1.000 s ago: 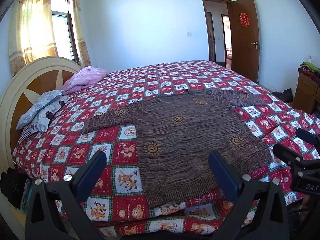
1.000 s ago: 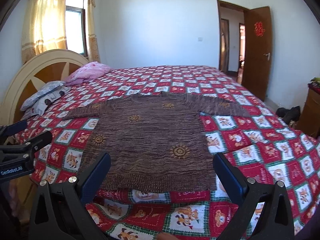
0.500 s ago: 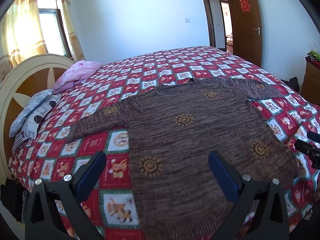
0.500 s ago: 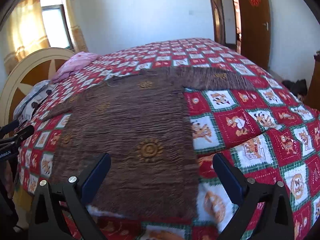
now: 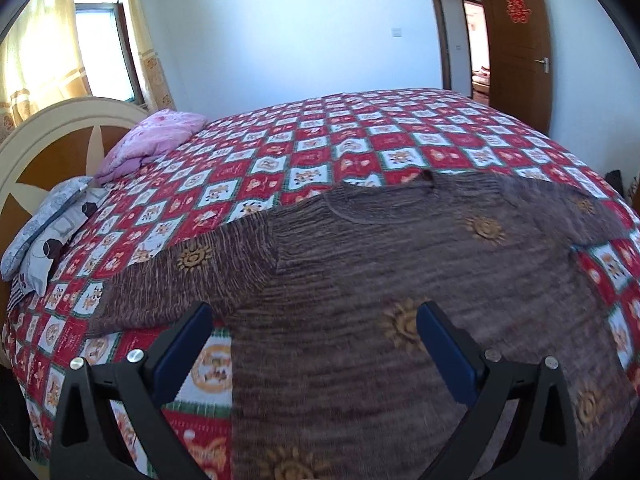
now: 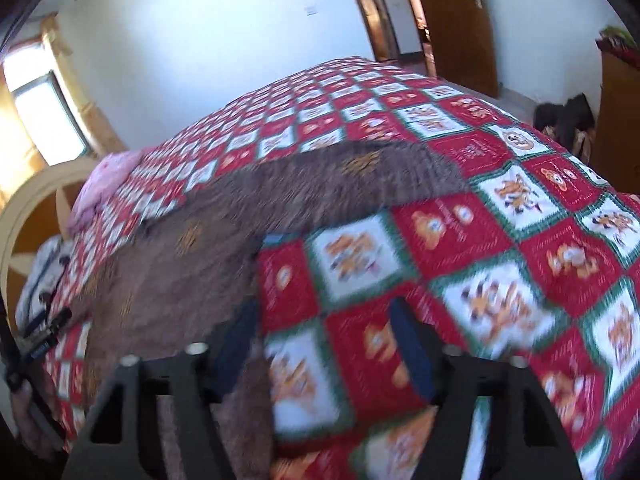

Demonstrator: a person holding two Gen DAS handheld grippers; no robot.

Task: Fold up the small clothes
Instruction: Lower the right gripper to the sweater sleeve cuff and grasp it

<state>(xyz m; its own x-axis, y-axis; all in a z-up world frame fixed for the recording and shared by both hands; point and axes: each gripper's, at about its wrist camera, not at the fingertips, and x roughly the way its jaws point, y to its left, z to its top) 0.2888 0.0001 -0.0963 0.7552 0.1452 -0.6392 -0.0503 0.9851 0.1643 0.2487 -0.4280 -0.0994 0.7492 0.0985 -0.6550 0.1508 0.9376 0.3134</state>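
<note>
A brown knitted sweater (image 5: 360, 272) with orange sun motifs lies flat, sleeves spread, on a red patchwork quilt (image 5: 360, 140). My left gripper (image 5: 316, 344) is open, low over the sweater's left side below its left sleeve (image 5: 188, 280), with nothing gripped. The right wrist view is blurred and tilted. In it the sweater (image 6: 192, 264) fills the left half. My right gripper (image 6: 324, 344) hangs at the sweater's right side edge, and its jaws are closing. Mostly quilt (image 6: 500, 260) shows between them, and the knit edge runs by the left finger (image 6: 240, 340). The left gripper (image 6: 44, 336) shows at the far left.
A cream and brown headboard (image 5: 48, 152), grey patterned pillows (image 5: 44, 240) and a pink folded blanket (image 5: 152, 144) are at the bed's left end. A window with yellow curtains (image 5: 52, 48), a wooden door (image 5: 516, 40), a dresser (image 6: 620, 112) and a dark bag (image 6: 568, 116) surround the bed.
Both grippers have moved forward and down over the bed, so the sweater looks larger. The right view has tilted and its jaws stand narrower than before.
</note>
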